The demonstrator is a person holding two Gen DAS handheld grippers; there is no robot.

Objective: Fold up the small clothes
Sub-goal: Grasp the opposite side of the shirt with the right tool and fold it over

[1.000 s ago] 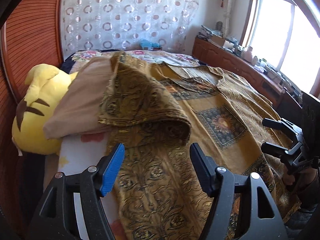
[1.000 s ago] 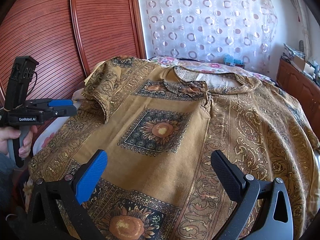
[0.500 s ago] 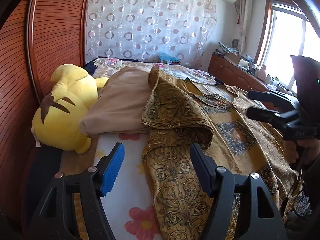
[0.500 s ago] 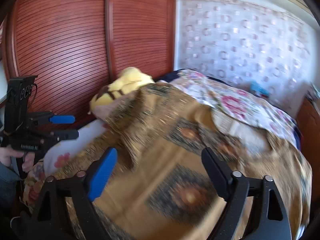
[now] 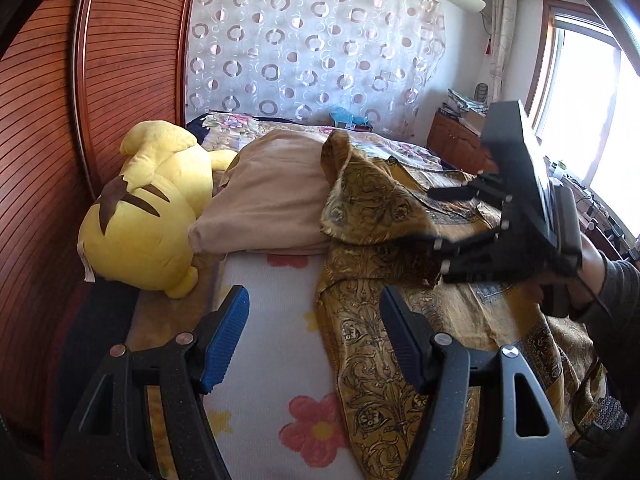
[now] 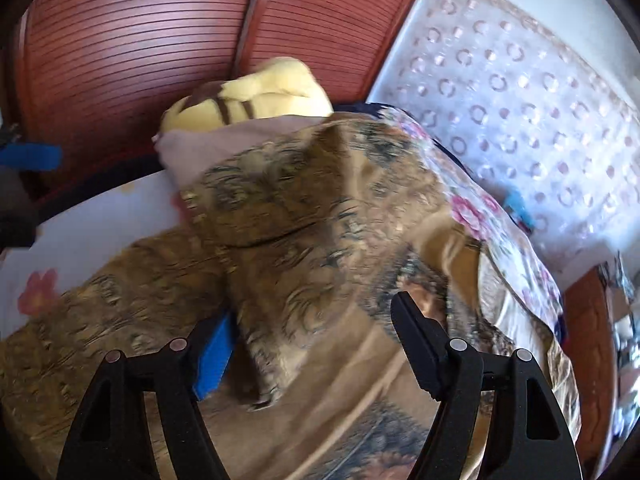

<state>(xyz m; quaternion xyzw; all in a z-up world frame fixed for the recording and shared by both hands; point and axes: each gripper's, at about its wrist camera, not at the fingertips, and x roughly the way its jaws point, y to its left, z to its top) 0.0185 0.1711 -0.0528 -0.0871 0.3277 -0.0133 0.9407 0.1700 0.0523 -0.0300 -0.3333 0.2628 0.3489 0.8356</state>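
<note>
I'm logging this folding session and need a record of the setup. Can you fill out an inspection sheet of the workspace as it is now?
Surface: bed sheet, white with flowers, partly bare.
Job's things: gold patterned garment spread on the bed, its sleeve draped over a beige pillow.
Clutter: yellow plush toy beside the pillow.
Grippers: left hand-held gripper open over the sheet, holding nothing; right hand-held gripper, jaws just been closing, sleeve fabric between them, pads not yet seen pressing.
Cables: nothing seen.
Surroundings: wooden slatted wardrobe, ring-patterned curtain, window.
</note>
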